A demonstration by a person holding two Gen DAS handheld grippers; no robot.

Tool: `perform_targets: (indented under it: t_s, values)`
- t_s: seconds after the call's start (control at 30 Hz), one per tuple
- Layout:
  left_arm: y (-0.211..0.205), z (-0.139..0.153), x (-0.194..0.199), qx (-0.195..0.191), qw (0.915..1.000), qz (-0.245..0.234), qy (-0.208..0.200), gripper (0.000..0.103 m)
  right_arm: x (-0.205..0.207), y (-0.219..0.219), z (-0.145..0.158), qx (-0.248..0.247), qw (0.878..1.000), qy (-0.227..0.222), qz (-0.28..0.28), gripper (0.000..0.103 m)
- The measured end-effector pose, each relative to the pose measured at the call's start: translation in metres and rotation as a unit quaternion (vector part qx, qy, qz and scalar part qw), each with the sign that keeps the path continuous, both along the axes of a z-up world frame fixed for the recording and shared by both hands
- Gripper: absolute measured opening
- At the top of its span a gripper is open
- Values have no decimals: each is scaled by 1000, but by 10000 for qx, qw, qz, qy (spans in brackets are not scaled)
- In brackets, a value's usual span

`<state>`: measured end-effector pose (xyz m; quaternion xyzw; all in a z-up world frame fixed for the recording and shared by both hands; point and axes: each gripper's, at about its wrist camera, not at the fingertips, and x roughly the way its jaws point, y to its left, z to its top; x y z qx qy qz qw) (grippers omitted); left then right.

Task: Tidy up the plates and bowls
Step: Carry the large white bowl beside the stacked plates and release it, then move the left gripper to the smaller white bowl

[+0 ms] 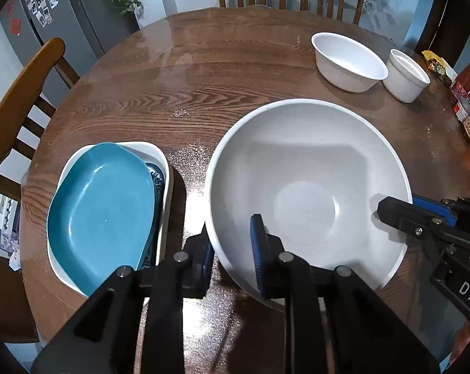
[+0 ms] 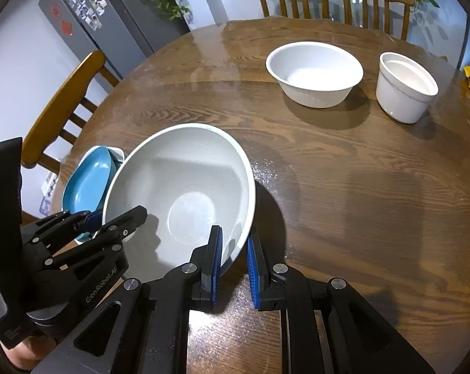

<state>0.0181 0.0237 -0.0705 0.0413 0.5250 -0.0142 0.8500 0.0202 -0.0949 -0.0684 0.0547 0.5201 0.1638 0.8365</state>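
Both claws pinch the big round grey-white bowl [image 1: 306, 187] on the brown wooden desk [image 1: 203, 78]: left claw [image 1: 231, 249] at its seven o'clock rim, right claw [image 2: 233, 265] probably at four o'clock.

- From our left gripper [image 1: 231, 249] we look steeply down, close over the big bowl [image 1: 306, 168] straddled by our fingers.
- Our right gripper [image 2: 235, 265] looks likewise; both views share that bowl.
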Motion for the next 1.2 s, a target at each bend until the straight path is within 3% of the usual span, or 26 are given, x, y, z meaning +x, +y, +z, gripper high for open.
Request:
perform_targets:
  t_s: [0.5, 0.6, 0.67, 0.7, 0.73, 0.8, 1.03, 1.13, 1.2]
  values:
    - [-12, -2, 4, 106, 9997, -241, 8, 26, -1, -7, 0, 69, 9997, 5, -241, 17]
    - [-14, -2, 3, 109, 9996, -260, 19, 41, -2, -8, 1, 73, 9996, -6, -256, 17]
    - [-14, 0, 2, 156, 9996, -217, -32, 72, -3, -9, 3, 45, 9996, -36, -279, 26]
    - [-13, 2, 0, 178, 9996, -178, -88, 75, -4, -11, 6, 40, 9995, -84, -295, 37]
    - [-12, 4, -1, 169, 9997, -164, -118, 75, -6, -12, 9, 49, 9993, -164, -325, 47]
    - [-10, 9, -3, 130, 9997, -113, -155, 76, -10, -17, 14, 64, 9989, -276, -367, 51]
    - [12, 35, -18, -234, 9992, 72, -327, 78, -24, -44, 25, 326, 9972, -334, -583, 52]
    - [27, 45, -28, -325, 9980, 301, -446, 86, -33, -58, 29, 411, 9958, -365, -726, 52]
    - [38, 52, -34, -335, 9971, 455, -509, 86, -37, -67, 30, 439, 9951, -376, -804, 52]
